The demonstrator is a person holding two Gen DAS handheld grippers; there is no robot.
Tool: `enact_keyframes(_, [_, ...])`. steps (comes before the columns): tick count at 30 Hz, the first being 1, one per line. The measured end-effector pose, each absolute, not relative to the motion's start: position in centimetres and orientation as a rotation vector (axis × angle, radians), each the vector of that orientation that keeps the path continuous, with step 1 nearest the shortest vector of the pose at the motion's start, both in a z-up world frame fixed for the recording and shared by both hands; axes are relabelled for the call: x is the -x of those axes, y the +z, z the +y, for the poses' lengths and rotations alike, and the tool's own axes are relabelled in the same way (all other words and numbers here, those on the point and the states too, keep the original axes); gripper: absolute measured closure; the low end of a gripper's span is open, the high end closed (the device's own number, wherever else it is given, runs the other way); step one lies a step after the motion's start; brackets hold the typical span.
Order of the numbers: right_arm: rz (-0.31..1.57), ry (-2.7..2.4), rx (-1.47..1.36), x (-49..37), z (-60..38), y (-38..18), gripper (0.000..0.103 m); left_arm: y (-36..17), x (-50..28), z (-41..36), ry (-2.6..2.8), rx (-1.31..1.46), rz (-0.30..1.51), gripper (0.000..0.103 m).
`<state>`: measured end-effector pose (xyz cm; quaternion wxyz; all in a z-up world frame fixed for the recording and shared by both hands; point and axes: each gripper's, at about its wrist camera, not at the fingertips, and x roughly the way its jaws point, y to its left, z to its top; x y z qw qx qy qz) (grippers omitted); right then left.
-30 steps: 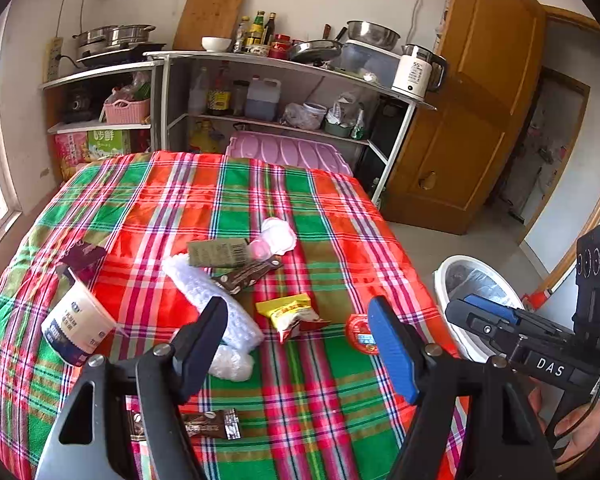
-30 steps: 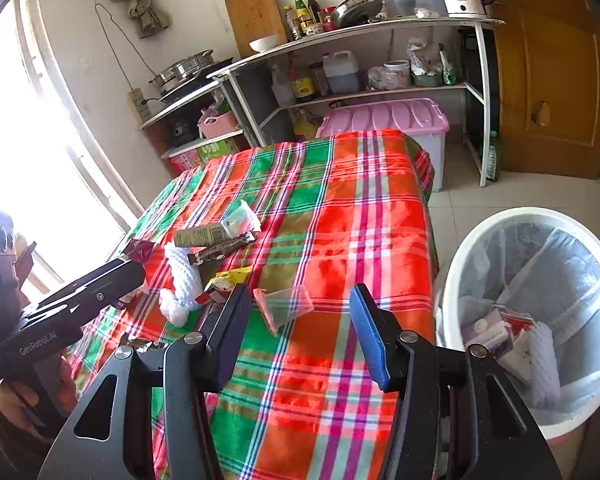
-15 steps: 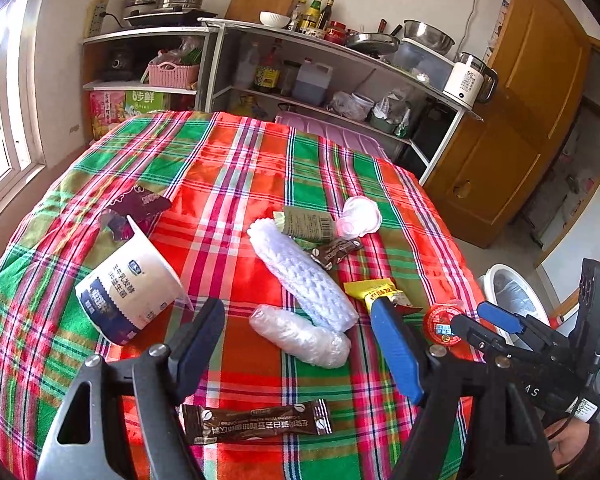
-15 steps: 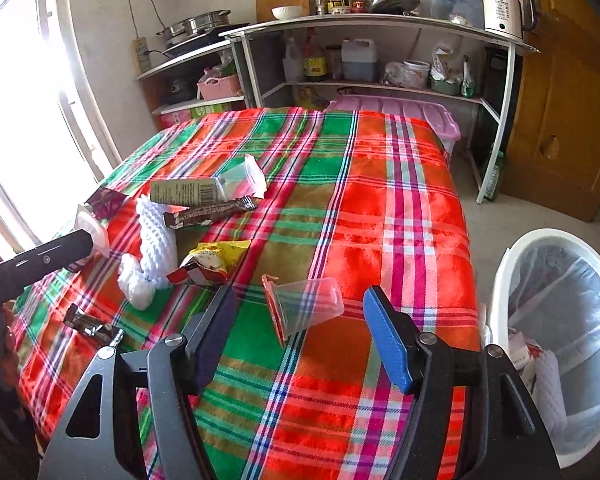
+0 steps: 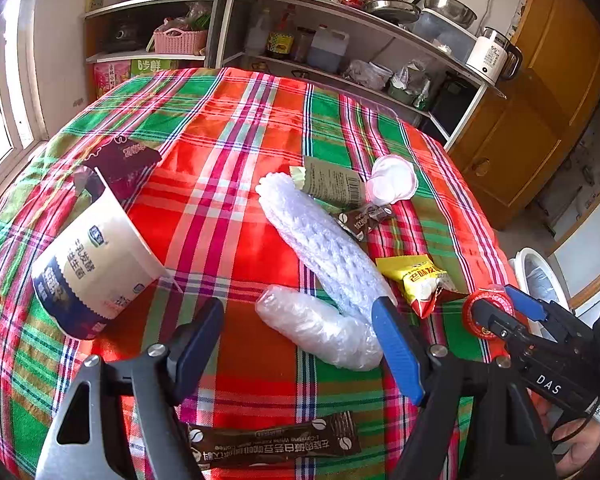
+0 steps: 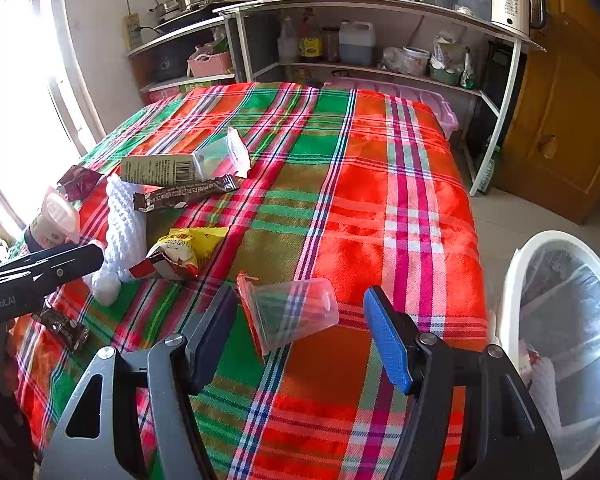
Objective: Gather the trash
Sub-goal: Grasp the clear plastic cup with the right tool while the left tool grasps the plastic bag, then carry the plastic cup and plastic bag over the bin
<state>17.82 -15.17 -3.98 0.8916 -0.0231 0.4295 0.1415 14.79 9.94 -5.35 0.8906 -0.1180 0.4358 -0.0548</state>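
My left gripper (image 5: pixel 296 318) is open and low over the plaid table, its fingers on either side of a crumpled clear plastic wrap (image 5: pixel 320 332) without touching it. A white foam net sleeve (image 5: pixel 324 240), a yoghurt tub (image 5: pixel 92 264) on its side, a yellow snack packet (image 5: pixel 420 280) and a brown coffee sachet (image 5: pixel 276 444) lie around it. My right gripper (image 6: pixel 300 304) is open, with a clear plastic cup (image 6: pixel 296 312) with a red rim lying on its side between the fingers, pads apart from it. A white lined trash bin (image 6: pixel 556 344) stands on the floor at the right.
More wrappers and a paper-labelled packet (image 6: pixel 160 170) lie mid-table. The table's right edge (image 6: pixel 476 280) drops to a tiled floor. Metal shelves (image 6: pixel 380 4) with pots, bottles and a kettle stand behind the table, beside a wooden door (image 6: pixel 560 120). A bright window is at the left.
Both grippers have sunk toward the table. The left one has come over the clear plastic wrap. The right one's fingers have spread wider and now stand around the clear cup.
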Motion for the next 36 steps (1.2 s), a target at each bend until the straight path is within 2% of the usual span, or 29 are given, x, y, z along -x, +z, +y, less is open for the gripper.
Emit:
enact_keyframes(7, [0.919,0.315,0.010,-18.2,-15.4,-4.6,0.038,-5.8,-15.2,9.7,-0.107,0.256,0.911,0.025])
enact_keyframes(10, [0.919,0.323,0.009,-18.1,-15.2,-4.8,0.052,-5.9,-15.5,9.4,-0.103,0.247,0.911,0.025])
enact_keyframes(13, [0.915,0.326,0.007,-18.0,-15.1,-4.8,0.060,-5.9,-15.6,9.3,-0.092,0.243,0.905,0.029])
enact_keyframes(15, [0.916,0.336,-0.004,-18.0,-15.2,-4.7,0.060,-5.9,-15.5,9.3,-0.088,0.243,0.902,0.032])
enact_keyframes(20, [0.904,0.350,-0.015,-17.7,-15.2,-4.5,0.061,-5.8,-15.3,9.1,-0.098,0.246,0.906,0.057])
enact_keyframes(22, [0.899,0.357,-0.020,-17.6,-15.2,-4.4,0.061,-5.8,-15.3,9.0,-0.097,0.245,0.906,0.060])
enact_keyframes(25, [0.892,0.364,-0.027,-17.3,-15.3,-4.2,0.061,-5.7,-15.1,9.0,-0.104,0.249,0.906,0.073])
enact_keyframes(36, [0.854,0.378,-0.051,-16.2,-15.6,-3.2,0.061,-4.8,-13.8,8.5,-0.110,0.228,0.880,0.075])
